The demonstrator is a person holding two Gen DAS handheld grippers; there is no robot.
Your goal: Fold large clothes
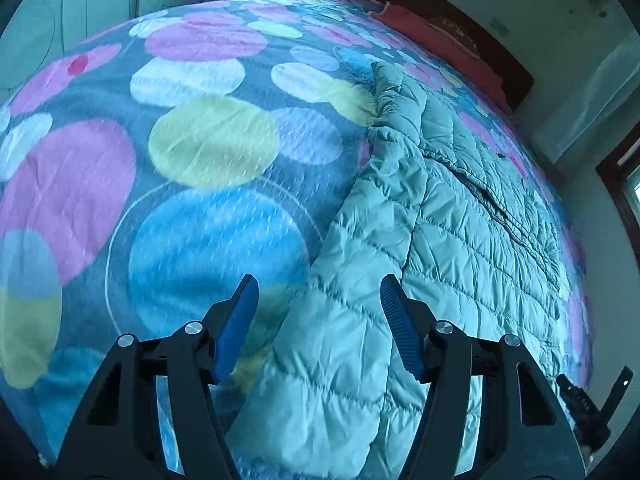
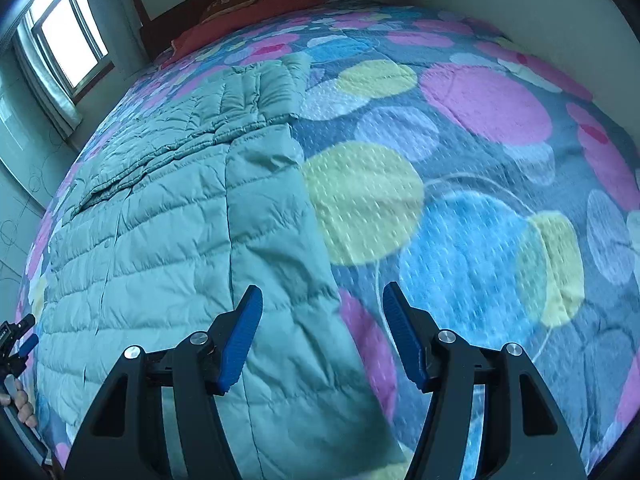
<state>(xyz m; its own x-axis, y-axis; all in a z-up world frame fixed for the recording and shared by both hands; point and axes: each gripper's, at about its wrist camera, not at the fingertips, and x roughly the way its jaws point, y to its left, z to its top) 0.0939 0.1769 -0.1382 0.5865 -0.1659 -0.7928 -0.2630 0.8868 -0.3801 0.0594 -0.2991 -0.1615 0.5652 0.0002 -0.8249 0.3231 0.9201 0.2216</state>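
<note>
Pale green quilted fabric marks the object of interest: a large padded coat (image 1: 440, 240), which we see spread flat on a bed covered by a spotted bedspread (image 1: 200, 140) of pink, yellow and blue circles. In the left wrist view the coat fills the lower centre and right of the frame, one sleeve folded inward along its left edge. In the right wrist view the same coat (image 2: 160, 220) occupies the left and lower centre, its collar end pointing toward the upper middle.

We note that the left gripper (image 1: 318, 292) hangs above the coat's near edge with its blue pads set wide apart and nothing between them. The right gripper (image 2: 322, 300) is likewise spread wide and empty, positioned over the border between the coat and the bedspread.

At the lower left edge of the right wrist view we see the person's fingers (image 2: 24, 410) around the handle of the other gripper. A red pillow (image 2: 256, 12) lies at the headboard, upper middle, and a window (image 2: 68, 32) sits at upper left.
</note>
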